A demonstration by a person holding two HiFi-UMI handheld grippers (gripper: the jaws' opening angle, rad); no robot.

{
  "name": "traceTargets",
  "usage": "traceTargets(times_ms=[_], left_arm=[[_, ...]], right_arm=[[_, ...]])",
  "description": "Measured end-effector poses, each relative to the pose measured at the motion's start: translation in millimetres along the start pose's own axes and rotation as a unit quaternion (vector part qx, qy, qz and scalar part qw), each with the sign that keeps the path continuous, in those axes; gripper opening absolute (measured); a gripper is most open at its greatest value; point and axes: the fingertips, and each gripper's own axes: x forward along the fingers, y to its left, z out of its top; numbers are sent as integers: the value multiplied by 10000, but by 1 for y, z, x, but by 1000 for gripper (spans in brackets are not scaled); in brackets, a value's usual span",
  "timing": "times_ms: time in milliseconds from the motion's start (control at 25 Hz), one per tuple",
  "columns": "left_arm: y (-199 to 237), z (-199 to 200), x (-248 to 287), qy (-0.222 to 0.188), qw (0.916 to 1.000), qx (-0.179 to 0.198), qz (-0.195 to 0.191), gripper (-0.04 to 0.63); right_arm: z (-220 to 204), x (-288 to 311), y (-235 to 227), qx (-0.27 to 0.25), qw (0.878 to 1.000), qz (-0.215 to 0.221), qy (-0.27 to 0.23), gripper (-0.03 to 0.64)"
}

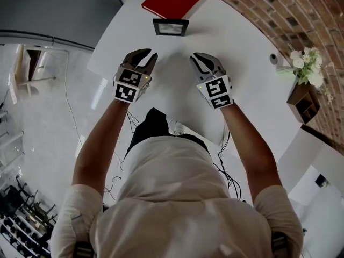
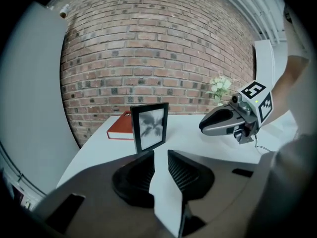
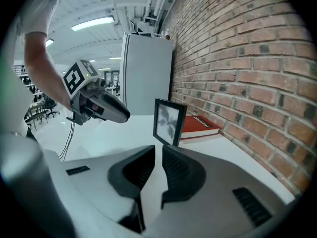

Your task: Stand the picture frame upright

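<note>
Jaws ribbed, black; picture frame (image 1: 170, 27) rectangular

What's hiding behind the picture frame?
A red book lies flat on the white table behind the standing picture frame, with a brick wall farther back. From in front, the frame covers part of the book.
</note>
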Motion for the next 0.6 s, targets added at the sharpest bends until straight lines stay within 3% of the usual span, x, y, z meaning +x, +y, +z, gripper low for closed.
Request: traceTargets(times_ms=[600], left_arm=[[-119, -16, -107, -399, 9911, -1172, -481, 95]], right_arm=[[11, -113, 81, 648, 9958, 286, -587, 32]])
